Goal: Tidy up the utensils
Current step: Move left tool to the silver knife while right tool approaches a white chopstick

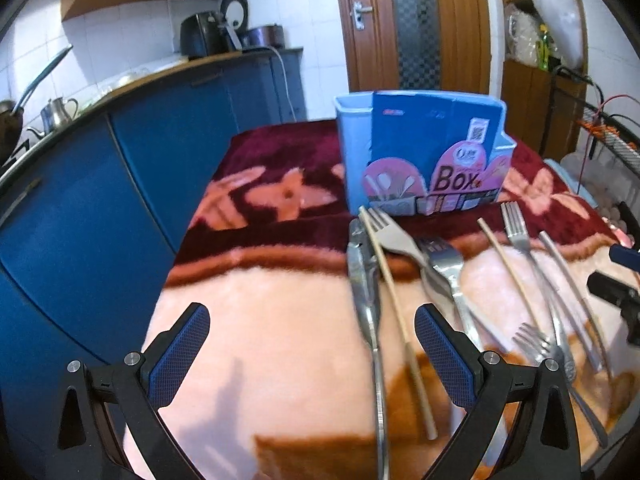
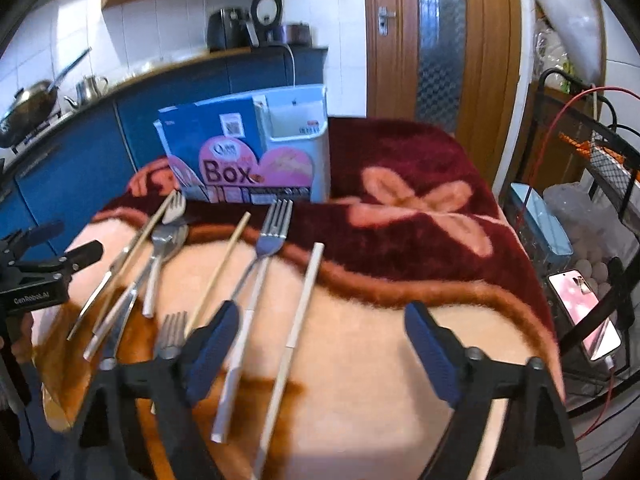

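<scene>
A blue utensil box [image 1: 424,152] with a pink "Box" label stands upright at the back of the blanket-covered table; it also shows in the right wrist view [image 2: 248,156]. Several forks, chopsticks and other utensils lie loose in front of it, among them a fork [image 1: 400,240], a chopstick [image 1: 396,304], a fork [image 2: 260,264] and a metal chopstick [image 2: 296,332]. My left gripper [image 1: 312,340] is open and empty above the blanket, left of the utensils. My right gripper [image 2: 320,340] is open and empty, hovering over the metal chopstick.
The table is covered by a plush maroon and peach blanket [image 1: 280,216]. Blue kitchen cabinets [image 1: 120,184] stand to the left. A black wire rack [image 2: 592,280] with a phone [image 2: 584,316] stands to the right. A wooden door [image 2: 440,40] is behind.
</scene>
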A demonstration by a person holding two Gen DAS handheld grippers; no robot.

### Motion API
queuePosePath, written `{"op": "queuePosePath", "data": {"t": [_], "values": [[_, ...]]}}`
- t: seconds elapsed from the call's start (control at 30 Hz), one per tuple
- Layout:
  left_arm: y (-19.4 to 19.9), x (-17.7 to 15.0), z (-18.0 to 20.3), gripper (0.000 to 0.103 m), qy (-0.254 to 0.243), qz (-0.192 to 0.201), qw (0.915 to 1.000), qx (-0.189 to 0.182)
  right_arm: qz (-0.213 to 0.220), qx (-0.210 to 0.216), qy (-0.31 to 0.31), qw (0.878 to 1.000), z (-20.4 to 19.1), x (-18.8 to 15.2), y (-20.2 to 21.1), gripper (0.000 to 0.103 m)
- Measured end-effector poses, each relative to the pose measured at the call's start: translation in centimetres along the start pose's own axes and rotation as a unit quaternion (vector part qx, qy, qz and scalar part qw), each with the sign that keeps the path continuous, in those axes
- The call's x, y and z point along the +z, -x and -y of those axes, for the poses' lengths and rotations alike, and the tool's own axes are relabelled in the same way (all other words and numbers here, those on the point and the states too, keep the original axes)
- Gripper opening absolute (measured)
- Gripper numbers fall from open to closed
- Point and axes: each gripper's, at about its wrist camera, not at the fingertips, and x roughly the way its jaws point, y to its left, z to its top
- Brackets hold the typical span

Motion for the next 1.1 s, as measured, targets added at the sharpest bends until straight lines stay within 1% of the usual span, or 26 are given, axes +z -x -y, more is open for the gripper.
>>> {"op": "queuePosePath", "data": {"t": [0.07, 0.1, 0.13, 0.17, 0.2, 0.23, 0.3, 0.33, 0.4, 0.5, 0.57, 0.63, 0.73, 0.77, 0.83, 1.0, 1.1], "values": [[-0.7, 0.1, -0.5, 0.102, 0.011, -0.025, 0.9996, -0.006, -0.024, -0.001, 0.005, 1.0, 0.1, 0.4, -0.5, 0.067], [-1.1, 0.2, -0.8, 0.098, 0.02, -0.038, 0.9989, -0.017, -0.036, 0.002, 0.006, 0.999, 0.2, 0.6, -0.7, 0.065], [-1.6, 0.3, -1.1, 0.093, 0.028, -0.053, 0.9977, -0.032, -0.042, 0.004, 0.008, 0.999, 0.2, 0.8, -0.9, 0.061], [-2.1, 0.3, -1.3, 0.082, 0.035, -0.068, 0.996, -0.045, -0.055, 0.006, 0.01, 0.998, 0.1, 0.9, -1.3, 0.058], [-2.6, 0.4, -1.5, 0.075, 0.041, -0.085, 0.994, -0.055, -0.063, 0.008, 0.013, 0.998, 0.1, 1.1, -1.5, 0.057], [-3.1, 0.6, -1.8, 0.073, 0.048, -0.1, 0.9915, -0.067, -0.073, 0.01, 0.018, 0.997, 0.0, 1.2, -1.8, 0.056], [-3.5, 0.7, -1.8, 0.07, 0.051, -0.112, 0.9894, -0.077, -0.092, 0.015, 0.022, 0.995, 0.0, 1.5, -2.5, 0.056], [-3.6, 0.9, -1.6, 0.069, 0.046, -0.114, 0.9893, -0.078, -0.105, 0.018, 0.023, 0.994, 0.0, 1.7, -2.9, 0.056], [-3.4, 1.1, -0.9, 0.068, 0.022, -0.116, 0.9902, -0.076, -0.125, 0.026, 0.023, 0.992, 0.1, 2.0, -3.4, 0.053], [-3.3, 1.5, 0.0, 0.068, -0.006, -0.125, 0.989, -0.08, -0.143, 0.025, 0.032, 0.989, -0.1, 2.4, -3.9, 0.051], [-3.4, 1.7, 0.3, 0.068, -0.015, -0.132, 0.9884, -0.074, -0.15, 0.022, 0.041, 0.988, -0.2, 2.7, -4.2, 0.05], [-3.7, 2.0, 0.5, 0.066, -0.023, -0.139, 0.9883, -0.058, -0.16, 0.024, 0.047, 0.986, -0.4, 2.9, -4.5, 0.048], [-4.5, 2.7, 0.3, 0.065, -0.012, -0.155, 0.9865, -0.052, -0.173, 0.029, 0.055, 0.983, -0.8, 3.5, -5.0, 0.047], [-4.9, 2.9, 0.3, 0.063, -0.01, -0.161, 0.9855, -0.052, -0.178, 0.03, 0.056, 0.982, -0.7, 3.7, -5.2, 0.047], [-5.3, 3.0, 0.3, 0.062, -0.009, -0.17, 0.9839, -0.055, -0.186, 0.031, 0.054, 0.981, -0.7, 3.9, -5.5, 0.047], [-6.7, 3.4, 0.1, 0.061, 0.004, -0.191, 0.979, -0.072, -0.205, 0.034, 0.051, 0.977, -0.5, 4.8, -6.4, 0.047], [-7.1, 3.8, 0.0, 0.061, 0.011, -0.198, 0.9773, -0.075, -0.214, 0.03, 0.053, 0.975, -0.5, 5.5, -7.1, 0.047]]}}
